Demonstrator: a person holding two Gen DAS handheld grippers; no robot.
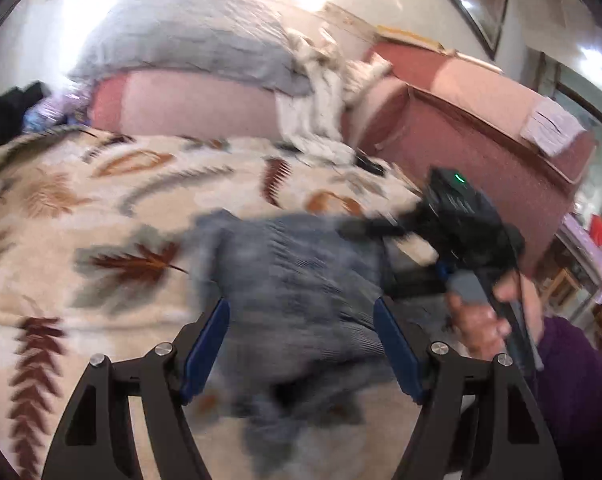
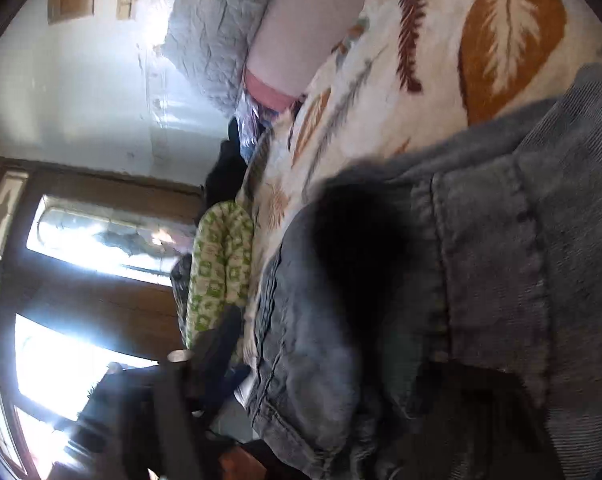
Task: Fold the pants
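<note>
Lying bunched on the leaf-patterned blanket (image 1: 113, 216), the grey-blue corduroy pants (image 1: 301, 288) sit straight ahead of the left gripper (image 1: 301, 344) and run on beneath it. That gripper's blue pads (image 1: 207, 348) stand wide apart with the cloth showing between them but not pinched; it is released and holds nothing. At the pants' far right edge the right gripper (image 1: 365, 230) reaches in from the side, held by a hand (image 1: 481, 320) in a purple sleeve (image 1: 581, 392); its fingers lie against the cloth. In the right wrist view, which is rolled sideways and blurred, the waistband and seams of the pants fill the space just ahead, and the frames do not show clearly whether cloth lies between the parted jaws. Beyond the pants, past the left gripper, a pink bolster (image 1: 189, 104) lies under a grey quilt (image 1: 189, 36). A green-patterned cushion (image 2: 221, 264) rests at the blanket's edge.
</note>
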